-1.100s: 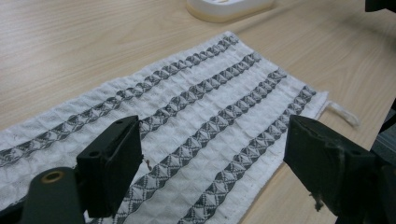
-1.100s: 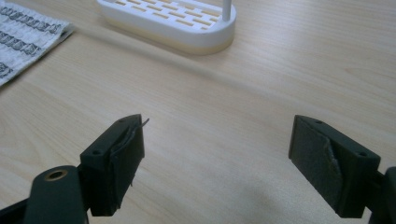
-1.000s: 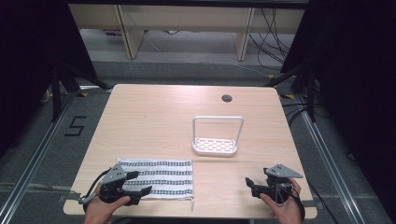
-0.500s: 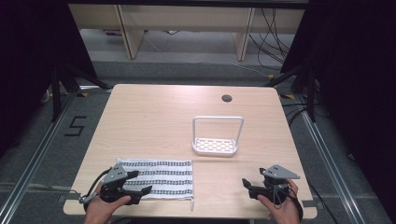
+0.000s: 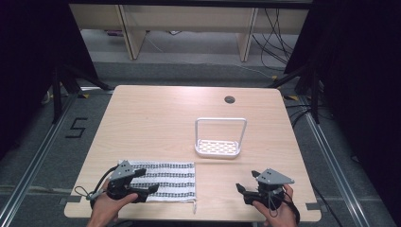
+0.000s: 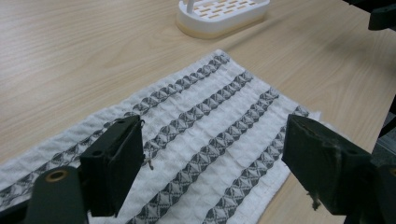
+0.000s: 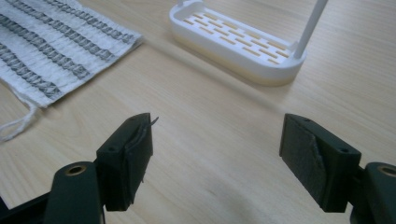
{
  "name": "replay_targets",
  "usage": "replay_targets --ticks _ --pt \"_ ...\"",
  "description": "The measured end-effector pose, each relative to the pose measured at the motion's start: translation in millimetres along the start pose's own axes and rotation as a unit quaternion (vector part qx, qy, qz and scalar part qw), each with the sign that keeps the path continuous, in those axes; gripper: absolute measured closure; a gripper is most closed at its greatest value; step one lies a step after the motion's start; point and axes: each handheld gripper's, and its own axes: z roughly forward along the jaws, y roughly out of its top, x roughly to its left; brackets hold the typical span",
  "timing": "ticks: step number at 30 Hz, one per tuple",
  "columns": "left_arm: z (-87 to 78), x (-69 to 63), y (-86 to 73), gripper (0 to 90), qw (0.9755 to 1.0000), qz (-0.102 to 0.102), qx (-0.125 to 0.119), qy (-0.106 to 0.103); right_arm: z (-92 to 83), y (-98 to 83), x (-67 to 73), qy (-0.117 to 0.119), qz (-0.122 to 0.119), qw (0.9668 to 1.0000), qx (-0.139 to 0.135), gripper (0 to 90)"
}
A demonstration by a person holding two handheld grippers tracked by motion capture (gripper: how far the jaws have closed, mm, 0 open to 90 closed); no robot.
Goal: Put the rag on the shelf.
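- We see a pale wood-grain tabletop [image 5: 156,118], smooth laminate, with rounded corners and a small dark round grommet hole [image 5: 230,100] near its far edge.
- The cloth [image 5: 165,181] lies flat at the near left of the tabletop: a white rectangle of waffle-textured weave with grey bands of diamond pattern along its length, and a loose thread trailing off its near right corner.
- The left tool [image 5: 147,181] hovers over the cloth's left end; in the left gripper view its black blocky jaws stand wide apart with striped cloth [image 6: 210,135] showing between them, and the pads press on nothing.
- The right tool [image 5: 247,182] is at the near right, over bare wood and well apart from the cloth; its jaws have just been closing a little but remain wide apart, with nothing between them.
- The pads [image 7: 135,154] on the right tool look rough and worn, with a frayed edge.
- A white plastic rack [image 5: 218,147], an oval slotted base with a thin rectangular hoop handle, stands upright mid-tabletop, beyond the cloth's right end.
- In the right gripper view the rack [image 7: 233,44] sits ahead and the cloth's corner [image 7: 56,46] lies at the left.
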Motion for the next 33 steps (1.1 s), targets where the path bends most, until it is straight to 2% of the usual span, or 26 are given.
replay_targets --ticks 4,6,8,9,10,11,12,13,15,17,21,23,25,26,27,28,29,31,32,33 --pt "3.9 -0.1 3.3 20.0 1.0000 0.002 -0.001 0.002 1.7 2.1 5.4 0.011 -0.013 0.9998 -0.004 27.7" --pt "3.9 1.5 4.5 20.1 1.0000 0.007 0.007 -0.001 1.3 2.6 7.6 0.011 -0.009 0.9999 -0.002 27.9" --pt "5.9 3.0 6.0 20.1 1.0000 0.005 0.008 -0.002 2.5 4.1 11.9 0.017 -0.017 0.9997 -0.003 28.2" --pt "8.1 4.3 8.3 20.1 1.0000 0.002 0.007 -0.002 4.2 5.6 14.3 0.018 -0.032 0.9993 -0.010 28.6" --pt "8.7 5.6 9.4 20.2 0.9999 0.004 0.009 -0.004 4.2 6.4 18.2 0.022 -0.023 0.9995 -0.004 28.8" --pt "10.5 5.2 10.8 20.2 1.0000 0.001 0.004 0.002 5.1 7.0 19.5 0.026 -0.030 0.9992 -0.005 29.0" --pt "12.7 6.3 13.4 20.1 1.0000 0.001 0.002 -0.004 6.6 7.8 21.7 0.031 -0.034 0.9989 -0.009 28.9" --pt "13.1 7.1 14.9 20.1 1.0000 0.005 0.008 -0.002 7.6 9.0 24.4 0.031 -0.044 0.9985 -0.010 28.9" --pt "17.8 7.2 18.3 20.1 1.0000 0.006 0.006 -0.003 9.5 10.5 29.8 0.034 -0.047 0.9983 -0.008 30.0" --pt "22.6 6.5 23.5 20.1 0.9999 0.014 0.005 0.001 11.9 11.7 33.8 0.044 -0.055 0.9975 -0.007 30.5" --pt "30.5 6.2 34.7 23.2 0.9995 0.028 0.009 -0.011 16.4 13.6 43.2 0.056 -0.065 0.9963 -0.001 32.0" --pt "35.2 5.7 41.0 26.8 0.9988 0.040 0.024 -0.017 18.8 14.5 48.7 0.063 -0.069 0.9956 0.001 32.8" --pt "41.2 4.6 46.7 26.6 0.9977 0.055 0.035 -0.019 21.6 15.6 54.3 0.071 -0.077 0.9945 0.004 34.3" --pt "41.2 4.6 46.7 26.2 0.9977 0.055 0.035 -0.019 21.6 15.6 54.3 0.071 -0.077 0.9945 0.004 34.3" --pt "47.3 4.3 52.2 26.2 0.9965 0.065 0.045 -0.026 26.2 17.0 62.0 0.082 -0.085 0.9931 0.005 35.7" --pt "47.3 4.3 52.2 26.2 0.9965 0.065 0.045 -0.026 26.2 17.0 62.0 0.082 -0.085 0.9931 0.005 35.7" --pt "55.0 3.1 57.0 26.2 0.9958 0.070 0.051 -0.030 30.5 18.2 68.3 0.090 -0.094 0.9915 0.009 37.5" --pt "59.1 2.4 59.6 26.6 0.9955 0.071 0.054 -0.031 32.1 18.3 71.3 0.093 -0.091 0.9914 0.012 37.9" --pt "65.5 2.0 63.4 27.9 0.9946 0.076 0.061 -0.037 36.4 19.1 79.0 0.101 -0.096 0.9901 0.018 38.7" --pt "69.2 1.3 65.3 28.6 0.9939 0.080 0.064 -0.041 38.7 19.5 80.5 0.102 -0.106 0.9890 0.017 39.1"
